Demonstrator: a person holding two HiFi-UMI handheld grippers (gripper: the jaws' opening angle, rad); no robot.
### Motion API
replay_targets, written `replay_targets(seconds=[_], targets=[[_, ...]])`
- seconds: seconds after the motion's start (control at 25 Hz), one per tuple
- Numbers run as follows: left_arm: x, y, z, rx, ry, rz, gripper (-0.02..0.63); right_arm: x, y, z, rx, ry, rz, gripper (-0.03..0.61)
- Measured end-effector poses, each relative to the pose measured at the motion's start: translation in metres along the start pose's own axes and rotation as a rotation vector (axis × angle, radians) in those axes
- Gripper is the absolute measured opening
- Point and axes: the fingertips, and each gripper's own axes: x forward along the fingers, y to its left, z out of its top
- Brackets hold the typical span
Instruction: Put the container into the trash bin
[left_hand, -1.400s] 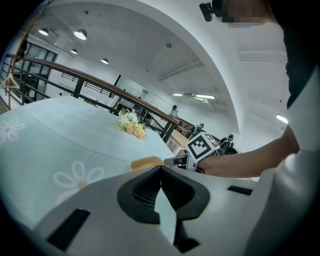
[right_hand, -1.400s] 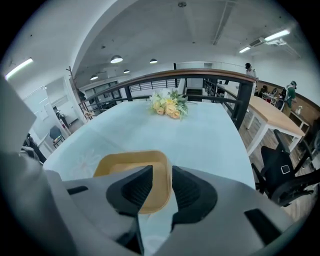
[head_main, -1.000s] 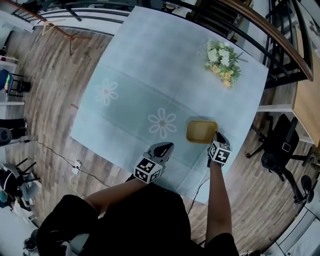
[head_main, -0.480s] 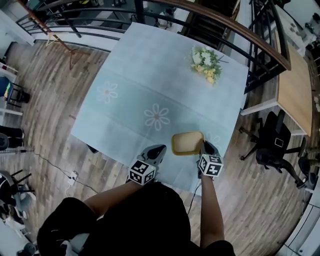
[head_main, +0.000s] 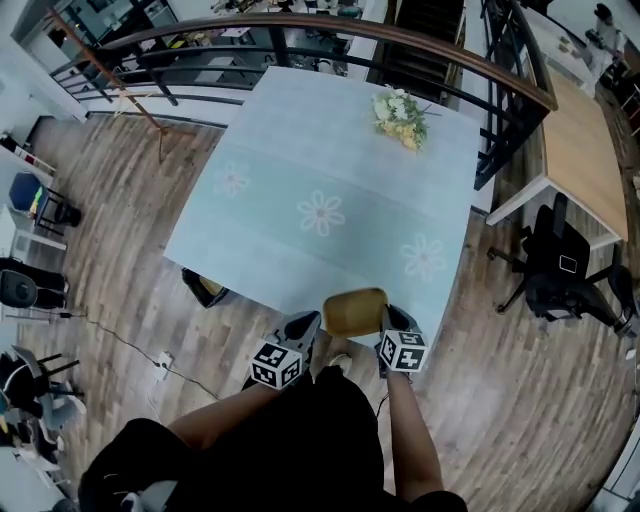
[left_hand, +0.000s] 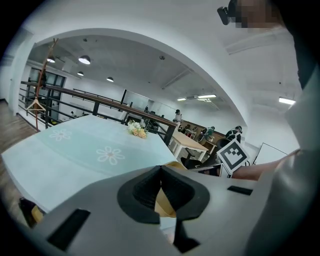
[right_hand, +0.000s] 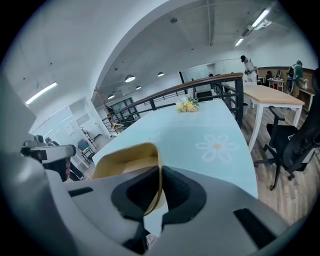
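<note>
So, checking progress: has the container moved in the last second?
Yes. The container has come off the daisy print to the table's near edge.

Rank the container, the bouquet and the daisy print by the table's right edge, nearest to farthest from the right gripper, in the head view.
1. container, gripped by the right gripper, on its left.
2. daisy print, on the table just beyond it.
3. bouquet, at the far edge.

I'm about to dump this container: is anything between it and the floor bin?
Nothing visible lies between the container and the bin, but the bin sits partly under the table edge, which seems to cover part of its opening.
</note>
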Motion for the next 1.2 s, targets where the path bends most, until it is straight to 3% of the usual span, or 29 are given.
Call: replay_targets(seconds=[0.28,0.52,0.84,1.04,1.2], targets=[[-0.040,0.002,-0.004,0.002,-0.044,0.023,0.014,-0.016,0.044,-0.009,-0.043,-0.018,0.042,0.043],[-0.099,0.057,-0.010,-0.053,-0.102,0.113,0.014,0.014,0.117,-0.010,-0.137,0.031,0.113,0.043],[-0.223,0.163,-0.013,-0.084,-0.183,0.224,0.014,0.067,0.286,-0.034,-0.146,0.106,0.221,0.043],[-0.303,0.234,-0.029,-0.144,-0.219,0.289,0.014,0.103,0.397,-0.055,-0.239,0.151,0.264,0.043],[-0.353,0.280,-0.048,-0.192,-0.229,0.332,0.014,0.132,0.462,-0.072,-0.255,0.182,0.286,0.043]])
